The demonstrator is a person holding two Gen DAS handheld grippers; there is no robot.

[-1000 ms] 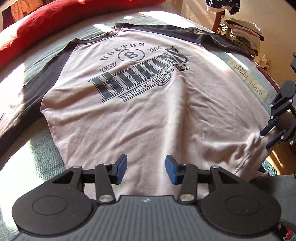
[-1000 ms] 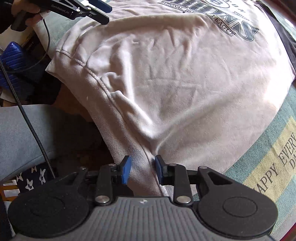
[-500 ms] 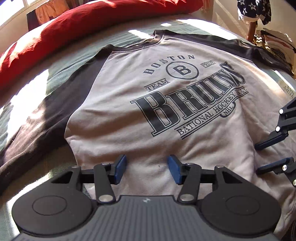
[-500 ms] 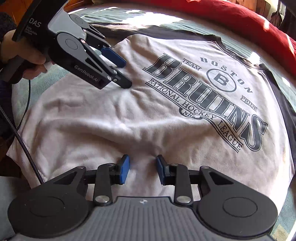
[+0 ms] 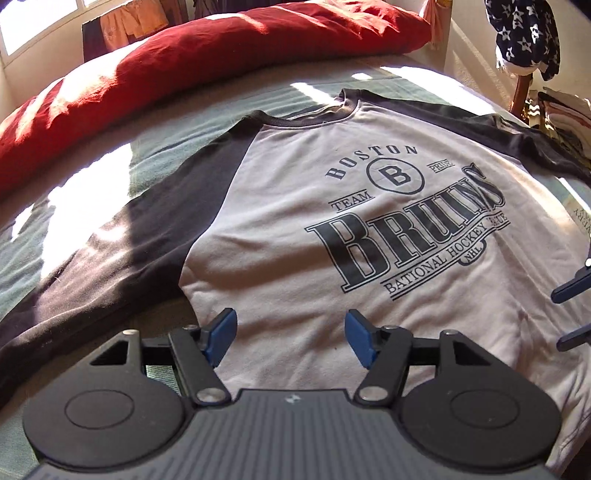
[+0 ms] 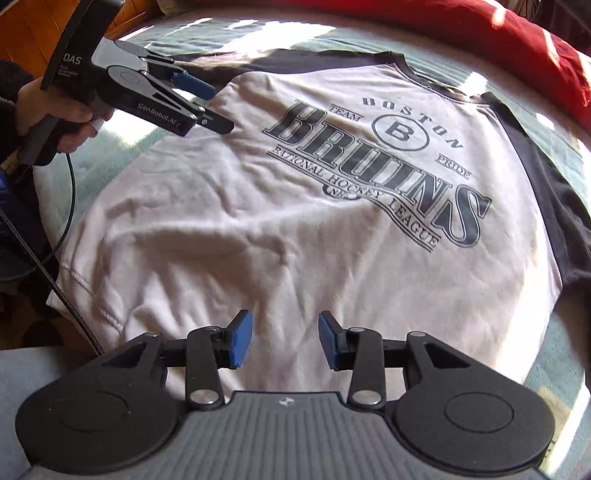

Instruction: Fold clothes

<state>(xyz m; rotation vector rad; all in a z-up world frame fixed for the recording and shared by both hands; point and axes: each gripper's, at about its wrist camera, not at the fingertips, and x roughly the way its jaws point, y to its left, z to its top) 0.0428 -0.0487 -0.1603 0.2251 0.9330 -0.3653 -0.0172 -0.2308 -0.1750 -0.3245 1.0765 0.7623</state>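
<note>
A white sweatshirt (image 5: 303, 236) with dark sleeves and a Boston Bruins print lies flat, front up, on the bed; it also fills the right wrist view (image 6: 303, 221). My left gripper (image 5: 291, 338) hovers over its lower left body near the armpit, jaws opening, nothing between the blue pads. My right gripper (image 6: 285, 341) hovers over the lower right body, jaws also opening and empty. The left gripper (image 6: 216, 109) shows from the side in the right wrist view, held in a hand (image 6: 55, 114) above the left sleeve seam. The right gripper's fingertips (image 5: 572, 288) poke in at the right edge.
A long red pillow (image 5: 177, 70) lies across the head of the bed. The teal bedspread (image 5: 74, 251) surrounds the sweatshirt. A stack of folded clothes (image 5: 565, 114) and a star-print garment (image 5: 524, 33) stand at the right. A cable (image 6: 48, 258) hangs from the left gripper.
Both grippers rose from the hem toward the chest and their jaws widened. The right gripper let go of the hem fold, which now lies flat.
</note>
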